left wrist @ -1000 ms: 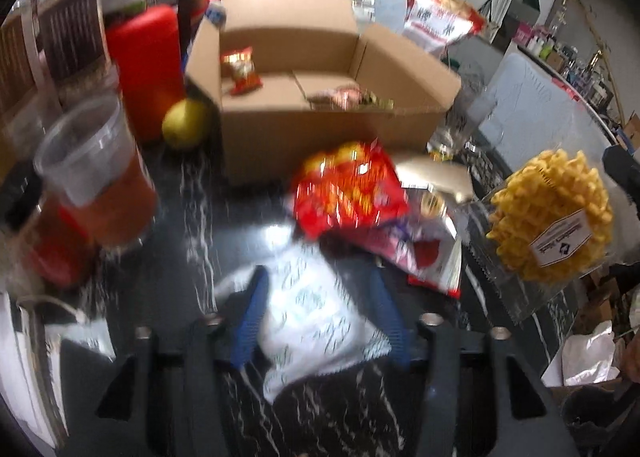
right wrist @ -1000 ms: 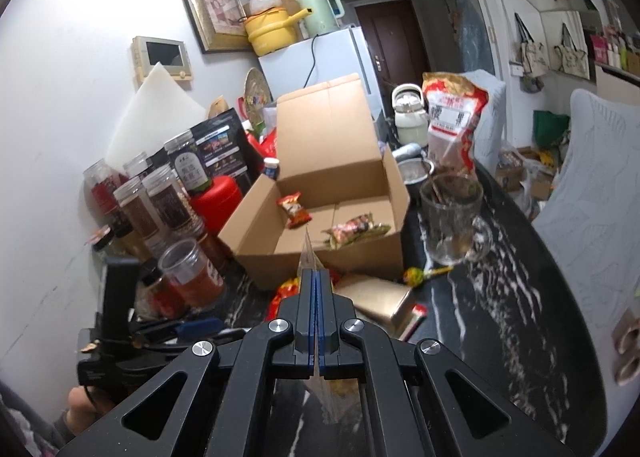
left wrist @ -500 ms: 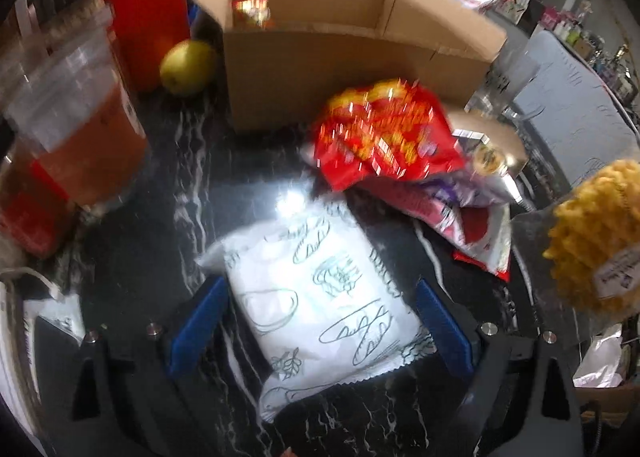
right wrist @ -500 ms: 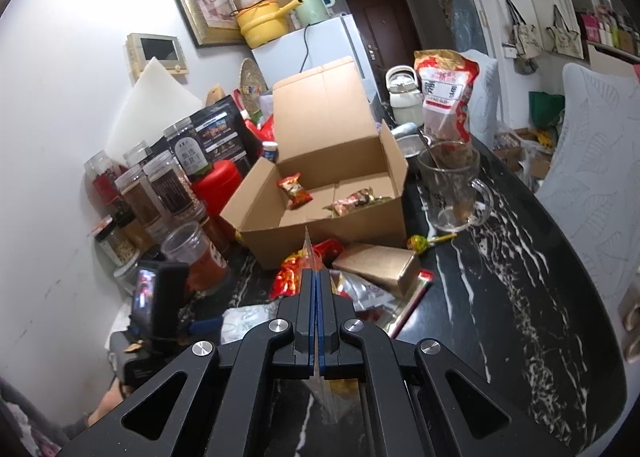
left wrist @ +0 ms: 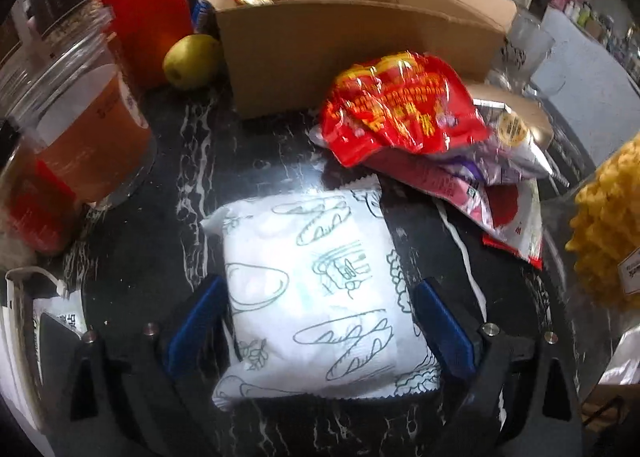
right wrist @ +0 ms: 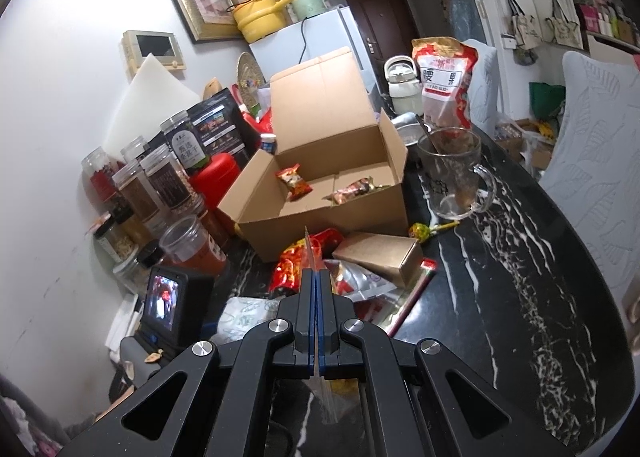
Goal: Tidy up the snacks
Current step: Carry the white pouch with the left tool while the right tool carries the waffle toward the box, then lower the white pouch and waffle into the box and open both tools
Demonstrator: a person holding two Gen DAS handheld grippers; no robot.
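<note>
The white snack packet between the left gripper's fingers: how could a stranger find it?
Start at the open cardboard box on the black marble table. Nearer than the red bag lies a white snack packet, the only one with bread sketches.

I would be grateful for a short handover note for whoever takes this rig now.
Left claw: open, jaws just closing slightly, straddling the white bread-print packet flat on the black marble counter; not gripped.
Right claw: shut on the edge of a clear plastic bag.
Done: two small snack packets lie in the cardboard box.
Left: white packet, red snack bag and the pile beside it.
</note>
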